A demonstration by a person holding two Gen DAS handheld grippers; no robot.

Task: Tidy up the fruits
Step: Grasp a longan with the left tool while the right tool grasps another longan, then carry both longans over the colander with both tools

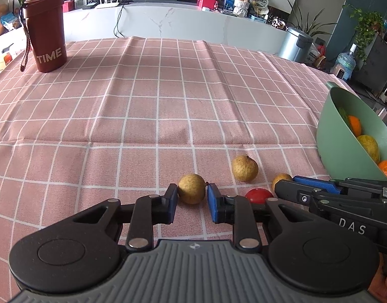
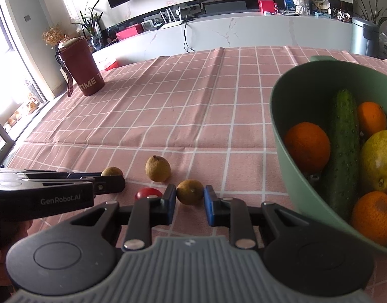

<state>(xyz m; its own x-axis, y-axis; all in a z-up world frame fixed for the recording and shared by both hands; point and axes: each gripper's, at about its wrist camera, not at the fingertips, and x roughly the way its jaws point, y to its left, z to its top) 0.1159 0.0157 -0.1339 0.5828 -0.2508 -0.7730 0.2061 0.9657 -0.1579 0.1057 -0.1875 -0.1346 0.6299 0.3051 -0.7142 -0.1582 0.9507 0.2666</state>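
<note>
Three small tan longans and a small red fruit [image 1: 259, 195] lie on the pink checked cloth. My left gripper [image 1: 192, 193] is open, its pads on either side of the left longan [image 1: 191, 188], which rests on the cloth. My right gripper [image 2: 189, 194] is open around the right longan [image 2: 190, 192], which also shows in the left wrist view [image 1: 280, 178]. The third longan [image 1: 244, 168] lies free beyond them; it also shows in the right wrist view [image 2: 158, 168]. The red fruit [image 2: 148, 193] sits between the grippers.
A green bowl [image 2: 289, 136] on the right holds oranges [image 2: 307, 146], a cucumber [image 2: 343, 151] and a yellow lemon [image 2: 380, 161]. The bowl also shows in the left wrist view [image 1: 332, 136]. A red "TIME" cup [image 1: 48, 32] stands far left.
</note>
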